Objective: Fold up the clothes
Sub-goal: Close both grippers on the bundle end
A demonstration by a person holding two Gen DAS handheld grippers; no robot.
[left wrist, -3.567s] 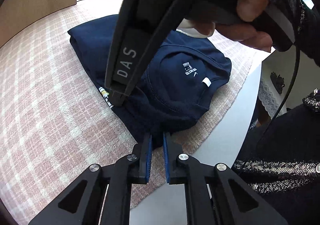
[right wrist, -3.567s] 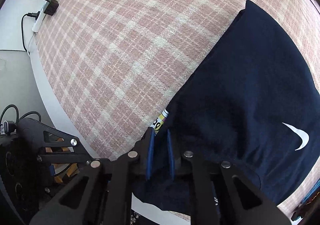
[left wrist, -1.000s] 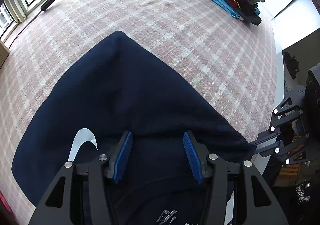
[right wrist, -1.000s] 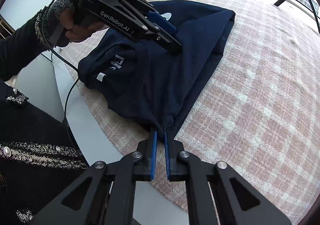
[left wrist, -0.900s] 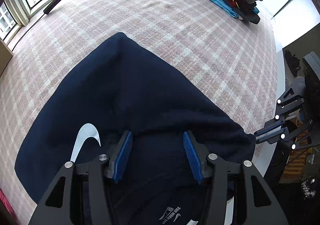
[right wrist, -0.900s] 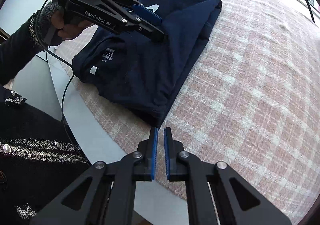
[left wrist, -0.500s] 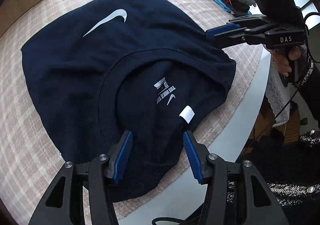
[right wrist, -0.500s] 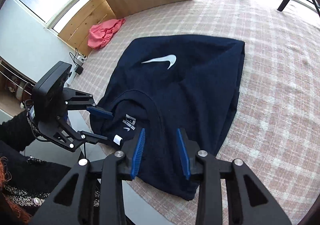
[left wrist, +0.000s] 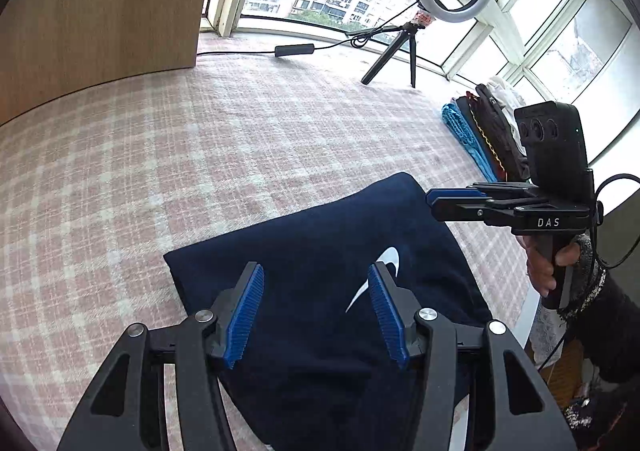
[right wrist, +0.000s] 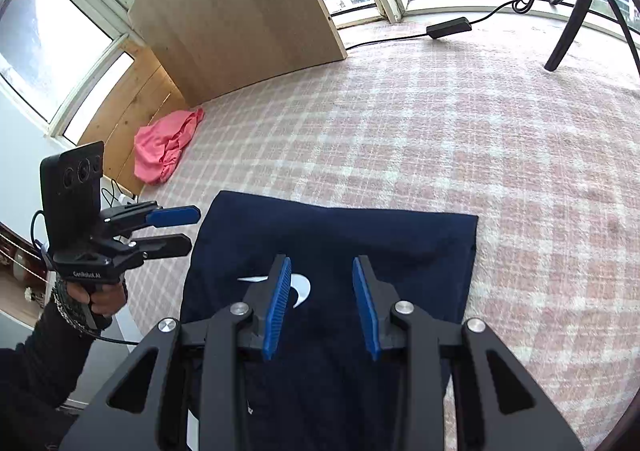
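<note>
Navy shirt lay folded into a compact rectangle on the worktop, near the edge closest to the person, white swoosh logo facing up. The plaid pink-and-white cloth covering the worktop showed bare on every far side of it.

Left gripper hung above the shirt, fingers parted with nothing between them; the fabric seen through the gap lay flat below, untouched. From the right wrist view the same tool sat just off the shirt's left edge, both fingers apart and clear of cloth.

Right gripper likewise hung over the shirt, fingers spread and empty. In the left wrist view it stood level near the shirt's far right corner, seen edge-on, not in contact.

Judged progress: this garment looked finished. Edges appeared squared, no sleeve or hem trailing out, and neither tool held it. A stack of folded clothes stood at the far right of the worktop, well apart from the shirt. A crumpled pink garment lay at the far left by the wooden panel, unfolded.

Likely left: moving the navy shirt to the stack, then folding the pink piece. Whether more clothes waited out of view could not be told.
</note>
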